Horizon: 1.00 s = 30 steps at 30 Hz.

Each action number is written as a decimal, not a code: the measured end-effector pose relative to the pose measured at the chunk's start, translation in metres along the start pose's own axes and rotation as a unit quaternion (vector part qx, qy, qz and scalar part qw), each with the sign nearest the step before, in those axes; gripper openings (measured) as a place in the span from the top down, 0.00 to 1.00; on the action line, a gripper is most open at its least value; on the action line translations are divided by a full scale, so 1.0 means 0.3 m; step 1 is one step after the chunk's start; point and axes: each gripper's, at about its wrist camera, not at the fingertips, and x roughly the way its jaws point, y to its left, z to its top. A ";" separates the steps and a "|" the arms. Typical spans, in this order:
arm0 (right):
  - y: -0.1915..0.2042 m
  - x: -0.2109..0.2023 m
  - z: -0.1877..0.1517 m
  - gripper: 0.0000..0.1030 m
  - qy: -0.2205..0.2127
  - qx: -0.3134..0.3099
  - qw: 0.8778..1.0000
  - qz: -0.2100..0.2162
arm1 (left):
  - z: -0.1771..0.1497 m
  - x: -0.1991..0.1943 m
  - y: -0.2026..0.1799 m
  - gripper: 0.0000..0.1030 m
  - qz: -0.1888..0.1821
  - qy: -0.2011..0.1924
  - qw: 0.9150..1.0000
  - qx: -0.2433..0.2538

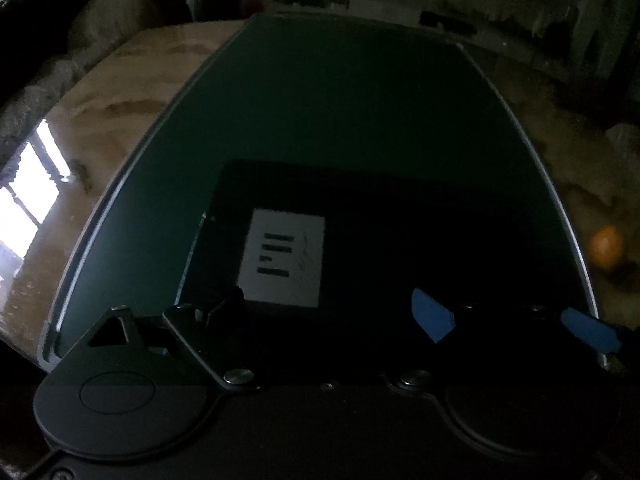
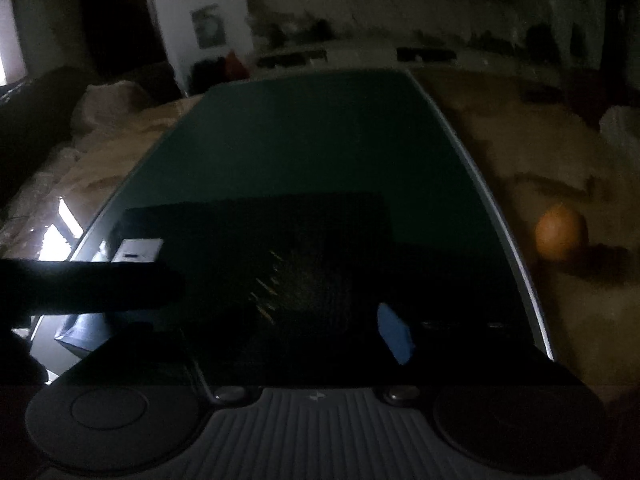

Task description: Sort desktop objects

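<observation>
Both views are showing a dark green mat (image 1: 320,112) lying on a tan table (image 1: 132,80), with a black box (image 1: 360,220) resting on the mat close to both grippers. A white label (image 1: 282,258) is sitting on the box top, toward its left side.

Step in hand, as judged: approaching the box for a first pick — sorting is not yet showing any result.

- Left gripper (image 1: 332,308): fingers are standing well apart, hovering at the box's near edge; nothing is visibly clamped. One blue pad (image 1: 434,316) is showing against the box.
- Right gripper (image 2: 260,328): its state cannot be told. Only one blue pad (image 2: 394,332) is visible; the other finger is lost in darkness.

An orange ball (image 2: 560,236) is lying on the table, right of the mat and well apart from the box.

Next move, as judged: centring the fingers across the box edges before closing — the lid looks flat and wide.

Hard to make out: the label print, the pale scratch-like marks on the box in the right view, and the dark bar crossing that view's left side.
</observation>
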 end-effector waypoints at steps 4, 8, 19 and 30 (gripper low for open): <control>-0.001 0.005 -0.004 0.36 -0.001 0.001 1.000 -0.013 | -0.008 0.022 -0.011 0.11 0.010 0.008 1.000 0.009; 0.018 0.006 -0.011 0.36 -0.006 -0.007 1.000 -0.024 | -0.016 0.030 -0.029 0.10 0.029 0.008 0.999 0.022; -0.008 -0.053 -0.048 0.23 -0.001 0.020 1.000 -0.011 | -0.069 -0.066 0.001 0.06 0.070 0.034 0.997 -0.012; 0.084 -0.378 -0.165 0.00 -0.003 -0.018 0.998 -0.052 | -0.219 -0.386 0.019 0.04 0.098 -0.004 0.995 0.016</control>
